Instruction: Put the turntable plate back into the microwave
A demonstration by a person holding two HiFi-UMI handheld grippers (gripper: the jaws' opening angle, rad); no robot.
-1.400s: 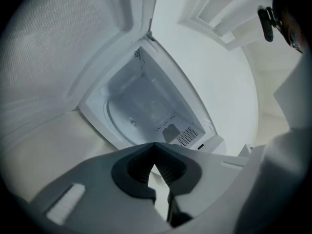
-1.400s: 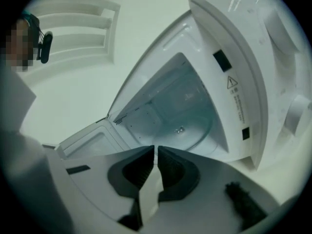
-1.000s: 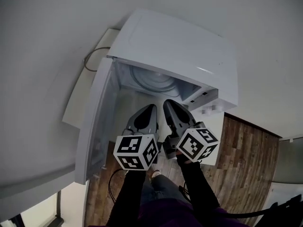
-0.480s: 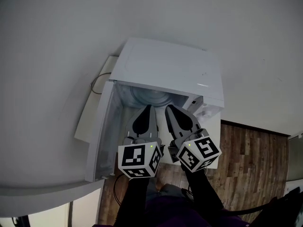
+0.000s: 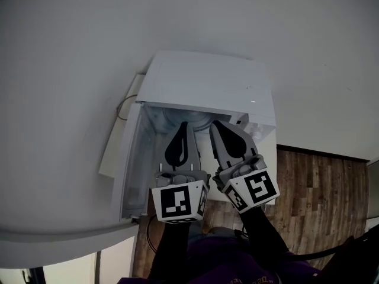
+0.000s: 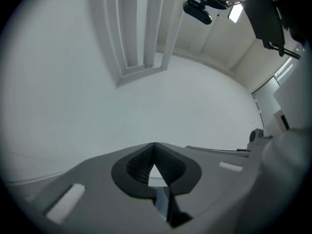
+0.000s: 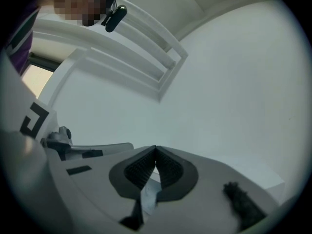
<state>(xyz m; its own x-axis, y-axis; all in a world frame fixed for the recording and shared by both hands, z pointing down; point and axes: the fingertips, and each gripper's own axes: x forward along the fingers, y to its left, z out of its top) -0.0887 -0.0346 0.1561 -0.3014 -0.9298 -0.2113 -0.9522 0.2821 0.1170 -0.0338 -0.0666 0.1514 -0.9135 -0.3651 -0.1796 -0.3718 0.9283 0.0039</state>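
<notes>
Floorboards (image 5: 314, 200) meet a plain white wall (image 5: 65, 70). The microwave (image 5: 207, 84) stands on a white worktop (image 5: 109, 155), door (image 5: 131, 158) open, plate (image 5: 198, 120) inside. The left gripper (image 5: 182, 125) and right gripper (image 5: 215, 123) hover before it, jaws pressed together, empty.

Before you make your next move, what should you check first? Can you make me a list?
1. The door of the microwave is open: ok, it hangs wide at the left.
2. The turntable plate is inside: ok, its round shape shows in the cavity.
3. The plate sits flat: cannot tell, the grippers cover most of it.
4. The left gripper is empty: ok, shut on nothing.
5. The right gripper is empty: ok, shut on nothing.
6. Both grippers are clear of the door's swing: cannot tell.
</notes>
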